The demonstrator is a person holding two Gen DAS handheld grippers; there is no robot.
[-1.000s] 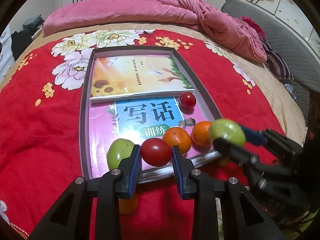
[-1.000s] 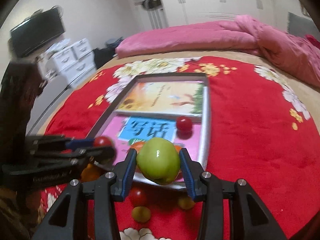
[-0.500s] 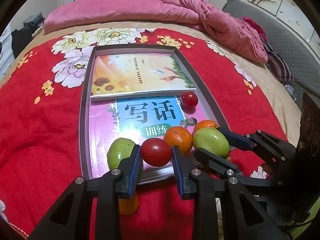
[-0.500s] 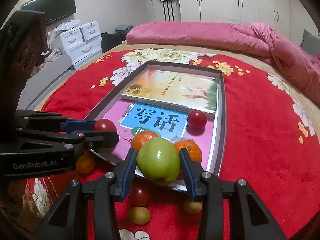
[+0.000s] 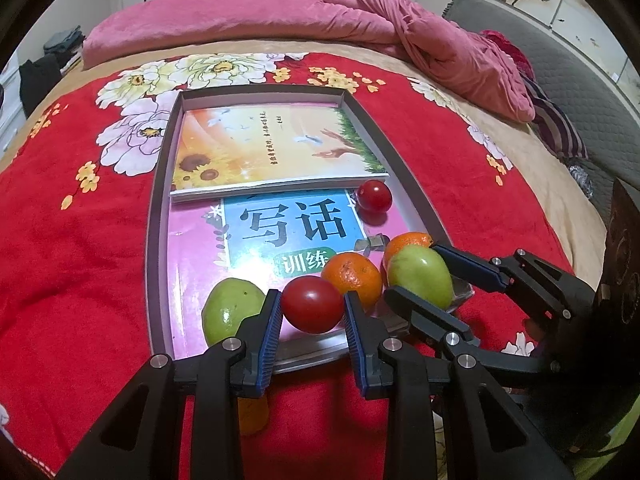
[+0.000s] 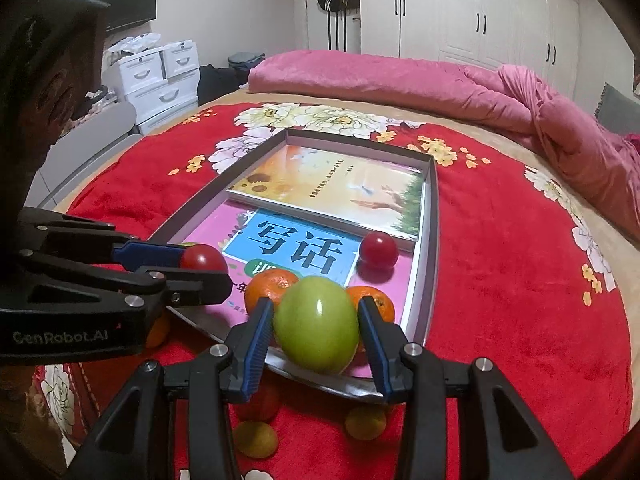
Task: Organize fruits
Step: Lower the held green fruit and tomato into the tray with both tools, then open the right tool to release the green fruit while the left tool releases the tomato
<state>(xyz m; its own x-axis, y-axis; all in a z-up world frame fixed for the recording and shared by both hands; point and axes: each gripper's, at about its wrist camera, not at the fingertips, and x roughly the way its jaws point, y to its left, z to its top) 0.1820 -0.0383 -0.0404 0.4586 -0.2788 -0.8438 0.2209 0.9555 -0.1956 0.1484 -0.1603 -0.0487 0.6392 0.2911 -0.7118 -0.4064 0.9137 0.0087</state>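
Note:
My left gripper [image 5: 310, 314] is shut on a red tomato [image 5: 312, 302], held over the near edge of the grey tray [image 5: 154, 240]. My right gripper [image 6: 316, 332] is shut on a green apple [image 6: 316, 322] at the tray's near right corner; the left wrist view shows that apple [image 5: 420, 276] low over the rim. In the tray lie another green fruit [image 5: 228, 312], two oranges [image 5: 352, 278] [image 5: 408, 240] and a second tomato [image 5: 374, 196], all resting on books.
The tray sits on a red flowered blanket [image 5: 80, 280] on a bed, with a pink duvet [image 5: 280, 12] behind. Loose fruit lies on the blanket near me: an orange [image 5: 252, 416], a red fruit [image 6: 260, 404] and two small yellow ones [image 6: 256, 438] [image 6: 366, 420].
The right gripper has swung in and sunk with the green apple to the tray's near right corner. The left gripper and its tomato have stayed put.

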